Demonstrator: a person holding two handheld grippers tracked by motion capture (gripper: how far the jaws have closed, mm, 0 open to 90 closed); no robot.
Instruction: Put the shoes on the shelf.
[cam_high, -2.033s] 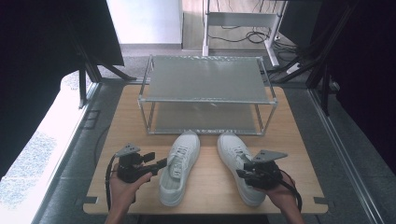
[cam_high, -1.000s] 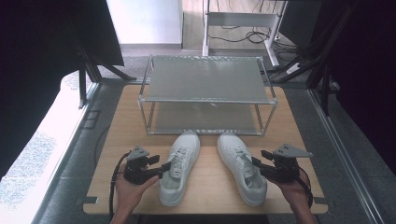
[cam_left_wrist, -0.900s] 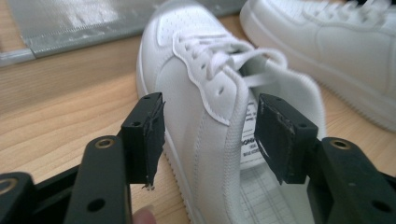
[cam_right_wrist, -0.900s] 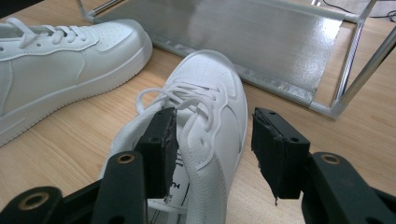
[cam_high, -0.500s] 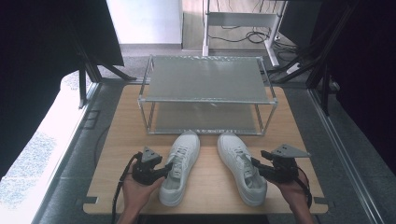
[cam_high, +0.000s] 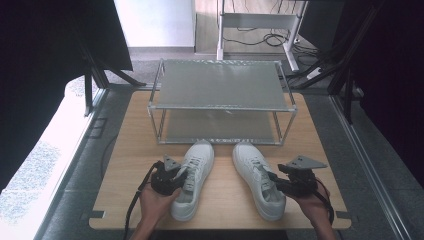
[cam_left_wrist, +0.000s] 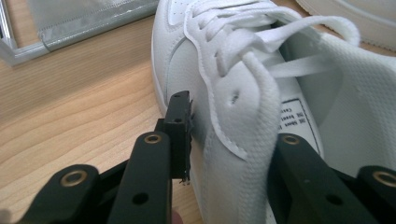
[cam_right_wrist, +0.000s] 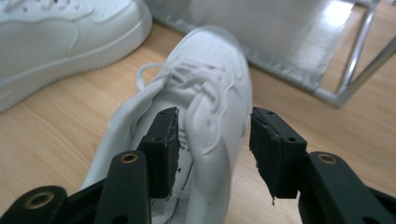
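While both white shoes lie on the wooden table (cam_high: 125, 150), the left gripper (cam_high: 172, 179) has one jaw outside and one inside the left shoe (cam_high: 193, 177), bracketing its side wall; contact is unclear. The right gripper (cam_high: 281, 184) stands with jaws apart, the right shoe (cam_high: 256, 179)'s side wall between them, untouched.

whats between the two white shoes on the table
Nothing: in the high view, a bare strip of wooden table separates the left shoe from the right shoe.
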